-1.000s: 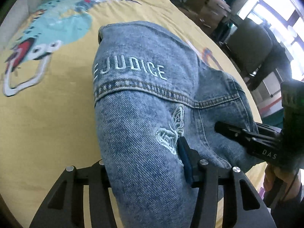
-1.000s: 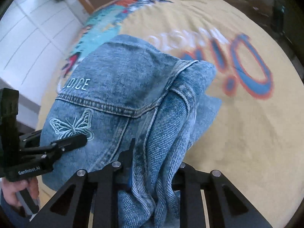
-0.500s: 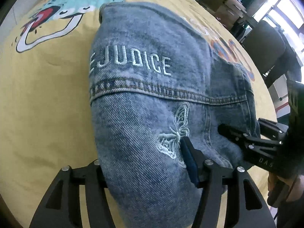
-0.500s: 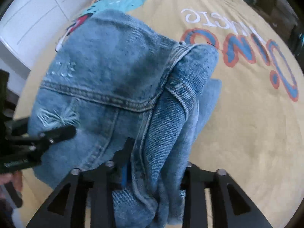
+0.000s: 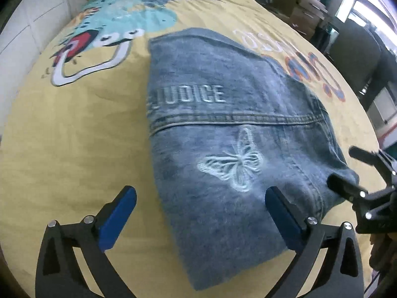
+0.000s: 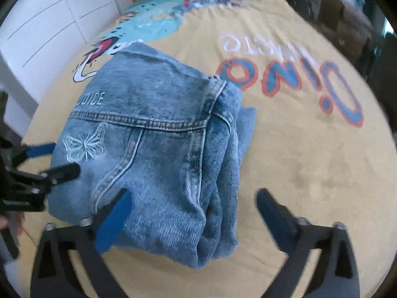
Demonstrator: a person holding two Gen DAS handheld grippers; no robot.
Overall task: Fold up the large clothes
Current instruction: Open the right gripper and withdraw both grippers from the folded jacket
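A folded blue denim jacket [image 5: 223,134] with white lettering and an embroidered butterfly lies on the yellow printed bed cover [image 5: 74,129]. It also shows in the right wrist view [image 6: 158,154], with bunched sleeve layers along its right side. My left gripper [image 5: 198,203] is open and empty, its fingers straddling the jacket's near left corner. My right gripper [image 6: 193,206] is open and empty over the jacket's near right corner. Each gripper shows in the other's view, the right gripper [image 5: 347,171] at the jacket's right edge and the left gripper [image 6: 59,159] at its left edge.
The bed cover [image 6: 310,154] has a cartoon dinosaur print and large orange-blue letters. White cabinets [image 6: 37,32] stand on the left. Dark chairs [image 5: 357,49] and stacked boxes [image 5: 297,2] stand beyond the bed's right side.
Both grippers have opened and let go of the jacket, which now rests flat on the bed. Both have drawn back a little toward the near edge.
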